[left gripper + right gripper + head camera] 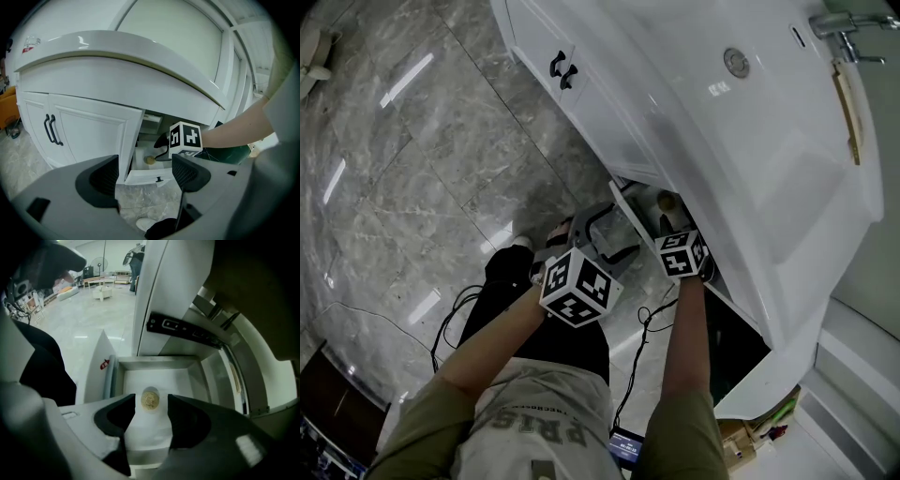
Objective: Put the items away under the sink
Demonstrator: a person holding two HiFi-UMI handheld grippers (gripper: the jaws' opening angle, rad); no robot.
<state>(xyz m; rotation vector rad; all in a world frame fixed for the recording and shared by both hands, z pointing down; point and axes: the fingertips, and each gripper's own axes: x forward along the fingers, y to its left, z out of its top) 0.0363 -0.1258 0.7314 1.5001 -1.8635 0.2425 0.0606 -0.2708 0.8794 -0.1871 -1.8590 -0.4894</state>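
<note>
Fingers (190, 425) of rt gripper (151, 405) apart; round tan item (150, 400) in drawer (187, 380)

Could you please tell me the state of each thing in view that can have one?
Drawer: pulled open.
Round item: lying in the drawer, not gripped.
Doors: shut.
Left gripper: open, empty.
Right gripper: open, over the drawer, jaws either side of the round item without clamping it.
</note>
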